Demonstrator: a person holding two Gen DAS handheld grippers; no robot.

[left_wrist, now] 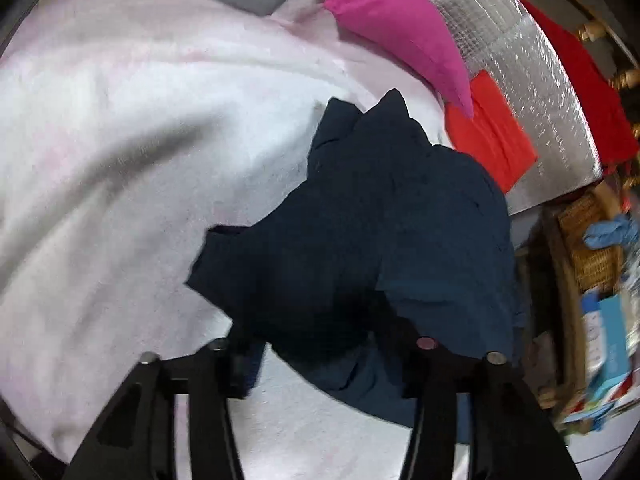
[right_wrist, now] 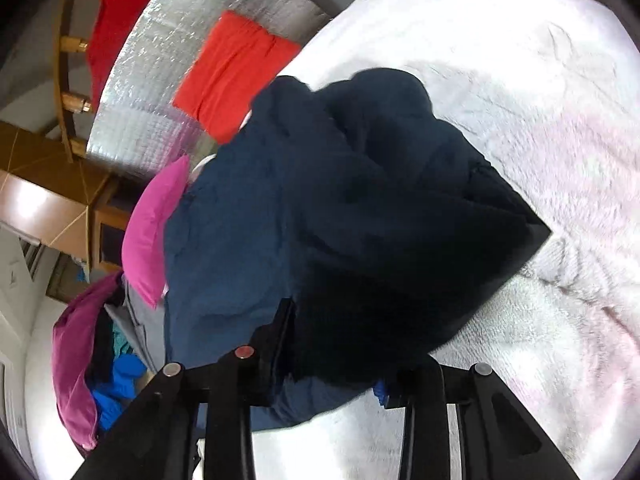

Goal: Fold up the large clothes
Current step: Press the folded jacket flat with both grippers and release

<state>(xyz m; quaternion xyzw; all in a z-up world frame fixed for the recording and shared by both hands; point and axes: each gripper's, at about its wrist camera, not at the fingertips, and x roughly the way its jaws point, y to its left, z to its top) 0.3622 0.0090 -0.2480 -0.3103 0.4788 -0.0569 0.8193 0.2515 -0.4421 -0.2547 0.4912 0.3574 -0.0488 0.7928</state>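
A dark navy garment (left_wrist: 360, 232) lies bunched on a white fleece blanket (left_wrist: 120, 140). It also fills the middle of the right wrist view (right_wrist: 340, 220). My left gripper (left_wrist: 324, 356) stands at the garment's near edge with its jaws spread wide, and cloth lies between and over the fingertips. My right gripper (right_wrist: 340, 376) is in the same pose at the garment's near edge, jaws wide apart, with the cloth draped over the gap. The tips of both grippers are partly hidden by dark fabric.
A pink pillow (left_wrist: 400, 28) and a folded red cloth (left_wrist: 488, 128) lie beyond the garment, the cloth on a silver foil mat (left_wrist: 532, 80). A wicker basket (left_wrist: 588, 248) stands at the right. A heap of coloured clothes (right_wrist: 100, 360) lies at the left.
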